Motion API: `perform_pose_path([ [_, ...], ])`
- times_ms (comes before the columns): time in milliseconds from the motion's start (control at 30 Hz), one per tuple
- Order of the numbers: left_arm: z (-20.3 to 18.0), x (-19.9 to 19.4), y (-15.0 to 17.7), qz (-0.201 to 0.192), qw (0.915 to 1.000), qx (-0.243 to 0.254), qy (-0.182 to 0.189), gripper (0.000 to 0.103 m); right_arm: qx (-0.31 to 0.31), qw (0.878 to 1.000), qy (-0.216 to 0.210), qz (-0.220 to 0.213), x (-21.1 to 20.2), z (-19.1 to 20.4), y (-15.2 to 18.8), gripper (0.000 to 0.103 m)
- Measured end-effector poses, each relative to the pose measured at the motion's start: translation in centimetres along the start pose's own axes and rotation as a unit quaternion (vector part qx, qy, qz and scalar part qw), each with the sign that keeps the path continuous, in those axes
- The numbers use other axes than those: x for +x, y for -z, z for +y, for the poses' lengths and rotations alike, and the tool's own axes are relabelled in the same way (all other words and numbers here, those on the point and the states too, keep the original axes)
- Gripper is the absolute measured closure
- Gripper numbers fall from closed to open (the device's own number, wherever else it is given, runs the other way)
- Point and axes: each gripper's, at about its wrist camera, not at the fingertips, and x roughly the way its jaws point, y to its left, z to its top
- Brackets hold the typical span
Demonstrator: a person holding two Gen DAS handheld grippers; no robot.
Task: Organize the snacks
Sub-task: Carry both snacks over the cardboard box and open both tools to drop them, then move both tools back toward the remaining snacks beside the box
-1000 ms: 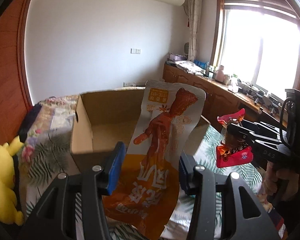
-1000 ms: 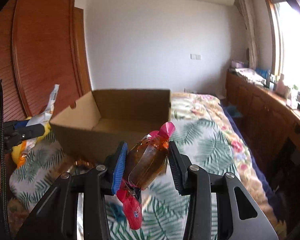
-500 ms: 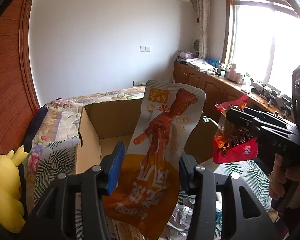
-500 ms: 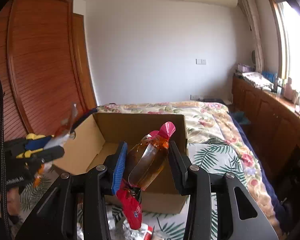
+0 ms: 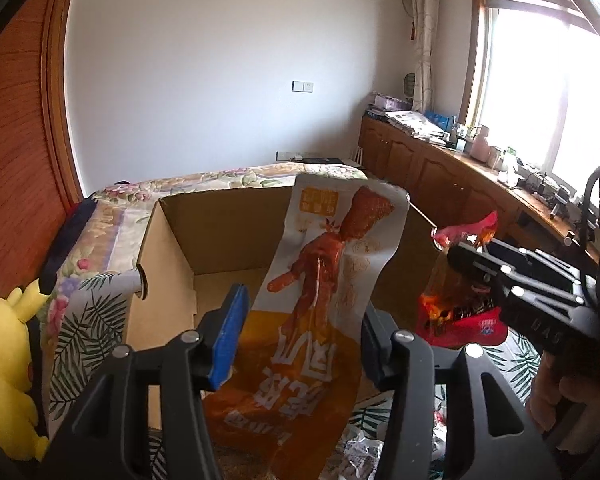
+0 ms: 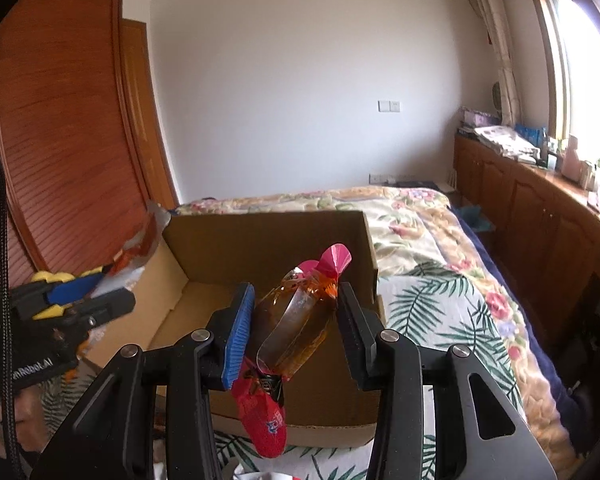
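The box (image 5: pixel 220 240) sits on the bed (image 6: pixel 440 300), straight ahead of both grippers. The left gripper (image 5: pixel 300 332) holds a snack bag (image 5: pixel 320 300) over the box's near wall. To its right, the right gripper (image 6: pixel 296 320) holds a snack packet (image 6: pixel 296 320) above the box. A plush toy (image 5: pixel 4 360) lies left of the box. Cabinets (image 6: pixel 540 220) stand right of the bed.

left hand-held gripper (image 5: pixel 300 336) | clamps orange snack bag (image 5: pixel 320 300) (upright) | cardboard box (image 5: pixel 220 232) behind, open-topped
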Motion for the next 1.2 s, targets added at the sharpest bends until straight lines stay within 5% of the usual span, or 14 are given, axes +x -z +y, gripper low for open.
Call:
perform_pose_path([
  [167,-0.4,-0.7,0.1,-0.01,0.9999,0.007,-0.01,0.04,0.007,1.0,-0.012,0.01,0.8,-0.9,1.4,0.052],
  [700,-2.1,-4.7,2.9,-0.016,0.9995,0.017,0.022,0.04,-0.025,0.999,-0.045,0.002,-4.1,0.5,5.1,0.049],
  [1200,-3.2,-7.7,9.2,-0.003,0.9989,0.035,0.03,0.04,-0.048,0.997,-0.046,0.05,-6.0,-0.4,11.4,0.049],
])
